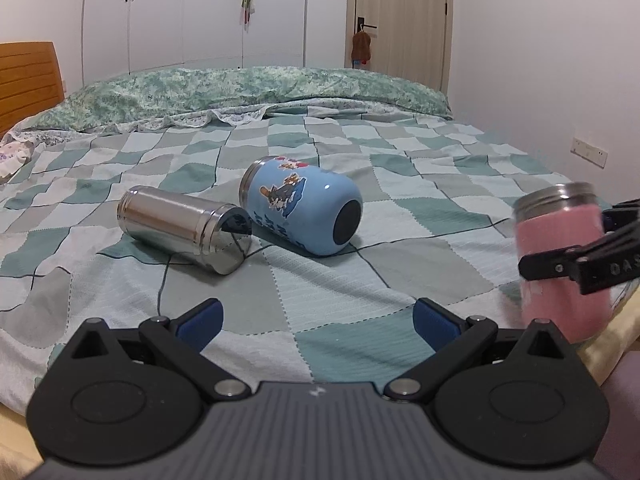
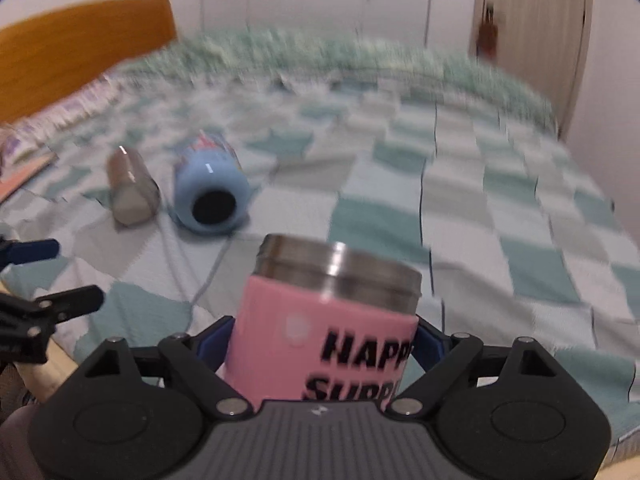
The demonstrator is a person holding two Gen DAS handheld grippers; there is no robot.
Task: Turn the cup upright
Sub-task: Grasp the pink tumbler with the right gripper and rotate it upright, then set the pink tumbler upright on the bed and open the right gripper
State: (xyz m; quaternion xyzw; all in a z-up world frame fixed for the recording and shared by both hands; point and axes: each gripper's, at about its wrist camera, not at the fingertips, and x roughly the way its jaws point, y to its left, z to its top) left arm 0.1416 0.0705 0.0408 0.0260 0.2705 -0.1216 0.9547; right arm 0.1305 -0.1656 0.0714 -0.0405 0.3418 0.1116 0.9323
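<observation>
My right gripper is shut on a pink cup with a steel rim and black lettering, held roughly upright, rim up, near the bed's front edge. The same cup shows at the right of the left wrist view, with the right gripper's fingers around it. A blue cartoon cup and a steel cup lie on their sides mid-bed; they also show in the right wrist view, blue cup and steel cup. My left gripper is open and empty, low over the front of the bed.
The bed has a green and white checked quilt. A green floral duvet is bunched along the far side. A wooden headboard is at the left. White wardrobes and a door stand behind.
</observation>
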